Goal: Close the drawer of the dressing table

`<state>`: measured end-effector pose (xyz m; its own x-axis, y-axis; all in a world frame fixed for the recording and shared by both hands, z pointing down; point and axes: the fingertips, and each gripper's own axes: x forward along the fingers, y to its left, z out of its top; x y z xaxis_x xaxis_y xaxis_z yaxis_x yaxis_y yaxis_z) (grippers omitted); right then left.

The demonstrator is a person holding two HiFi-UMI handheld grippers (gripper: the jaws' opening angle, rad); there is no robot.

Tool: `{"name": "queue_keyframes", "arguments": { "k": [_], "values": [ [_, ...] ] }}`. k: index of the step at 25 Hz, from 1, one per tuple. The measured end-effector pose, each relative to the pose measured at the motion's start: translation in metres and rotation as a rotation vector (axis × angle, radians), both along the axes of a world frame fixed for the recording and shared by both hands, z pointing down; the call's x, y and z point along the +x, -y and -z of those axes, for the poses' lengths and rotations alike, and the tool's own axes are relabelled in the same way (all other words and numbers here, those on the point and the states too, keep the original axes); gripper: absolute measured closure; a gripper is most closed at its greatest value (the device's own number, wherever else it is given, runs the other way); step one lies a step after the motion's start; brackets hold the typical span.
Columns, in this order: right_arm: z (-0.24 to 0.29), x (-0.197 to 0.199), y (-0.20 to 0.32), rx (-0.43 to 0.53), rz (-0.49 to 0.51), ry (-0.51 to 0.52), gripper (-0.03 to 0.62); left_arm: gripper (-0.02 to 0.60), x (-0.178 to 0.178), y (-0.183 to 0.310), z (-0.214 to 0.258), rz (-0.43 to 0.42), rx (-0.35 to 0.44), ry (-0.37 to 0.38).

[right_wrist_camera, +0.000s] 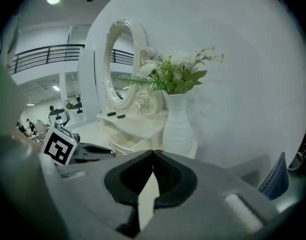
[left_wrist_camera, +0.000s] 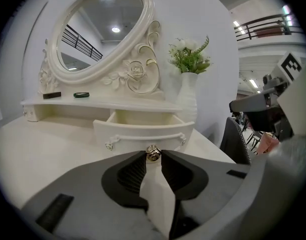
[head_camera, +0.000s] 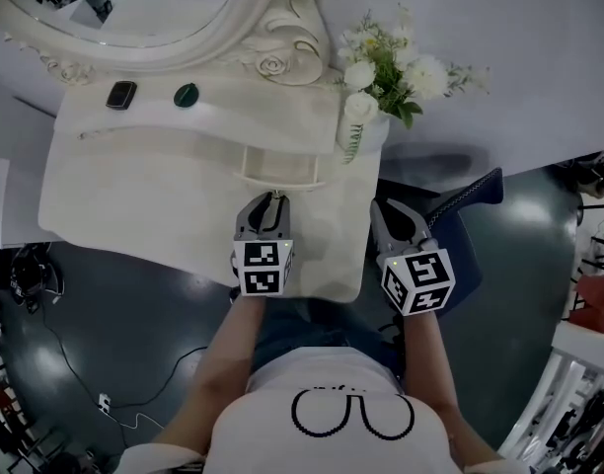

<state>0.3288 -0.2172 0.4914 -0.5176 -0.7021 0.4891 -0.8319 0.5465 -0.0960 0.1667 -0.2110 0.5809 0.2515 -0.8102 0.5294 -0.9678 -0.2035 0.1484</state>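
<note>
Left gripper [head_camera: 273, 199] is seemingly pinching the knob [left_wrist_camera: 153, 154], needing a straight push; right gripper [right_wrist_camera: 152, 155], beside the drawer [left_wrist_camera: 143, 133], is idling closed, empty.

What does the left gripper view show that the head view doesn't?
Left gripper view only: the gold drawer knob between the left tool's jaw tips, and a balcony railing. Head view only: the person's shirt, the left tool's marker cube, and the dark floor. Both: the open drawer, the vase of flowers, and the right tool.
</note>
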Motion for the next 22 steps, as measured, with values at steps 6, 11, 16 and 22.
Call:
{"name": "queue_keyframes", "arguments": {
  "k": [6,11,16,22],
  "values": [
    [0.0,-0.004,0.007,0.001,0.014,-0.002,0.592,0.489,-0.004,0.001,-0.001,0.0,-0.001,0.035],
    [0.004,-0.005,0.011,0.007,0.014,-0.003,0.592,0.489,-0.003,0.004,0.003,0.008,-0.003,0.021],
    [0.006,-0.004,0.015,0.013,0.007,-0.006,0.592,0.489,-0.001,0.012,0.002,-0.001,-0.014,0.014],
    [0.005,-0.005,0.016,0.005,0.006,-0.018,0.592,0.489,-0.001,0.022,0.0,-0.007,-0.017,0.015]
  ]
}}
